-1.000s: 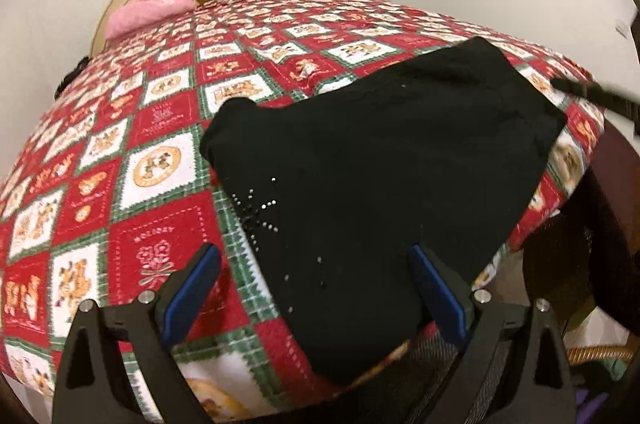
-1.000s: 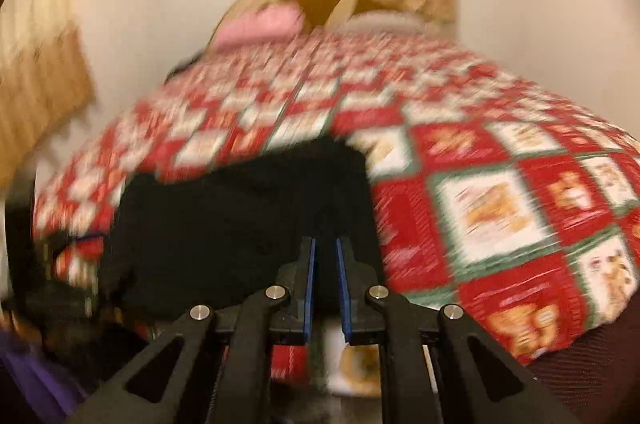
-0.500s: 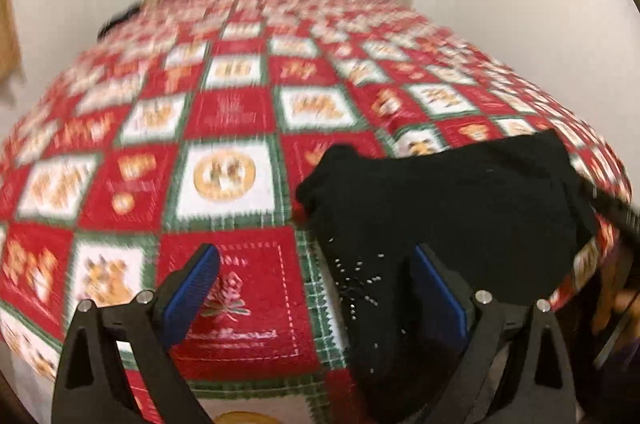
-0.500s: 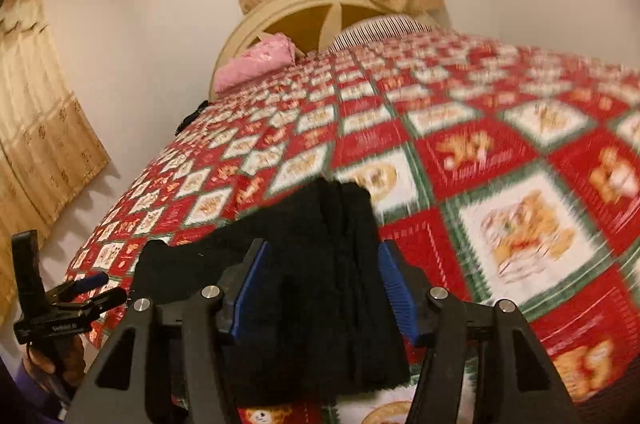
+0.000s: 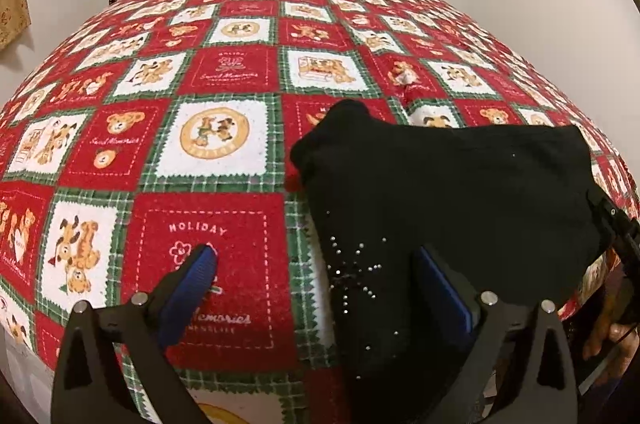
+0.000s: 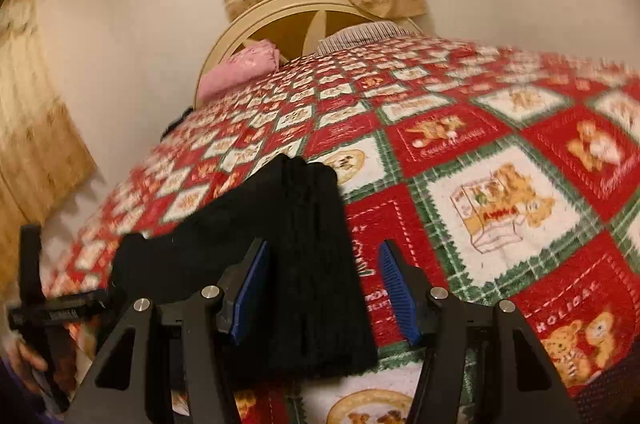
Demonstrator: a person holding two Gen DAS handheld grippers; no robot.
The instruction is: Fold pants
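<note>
Lying near the foot edge of the bed [image 5: 224, 71], the black pants [image 5: 448, 183] are folded into a compact bundle whose long axis runs across the bed (one end droops over the edge). Left tool [image 5: 316, 288] stands wide apart above quilt and pants; right tool [image 6: 326, 288] straddles the bundle's end, pads apart, not pressing.

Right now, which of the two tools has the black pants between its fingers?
The right tool: its open fingers straddle the folded black fabric pants. The left tool mostly spans the red-and-white patchwork bedspread, with only the pants' studded edge inside.
</note>
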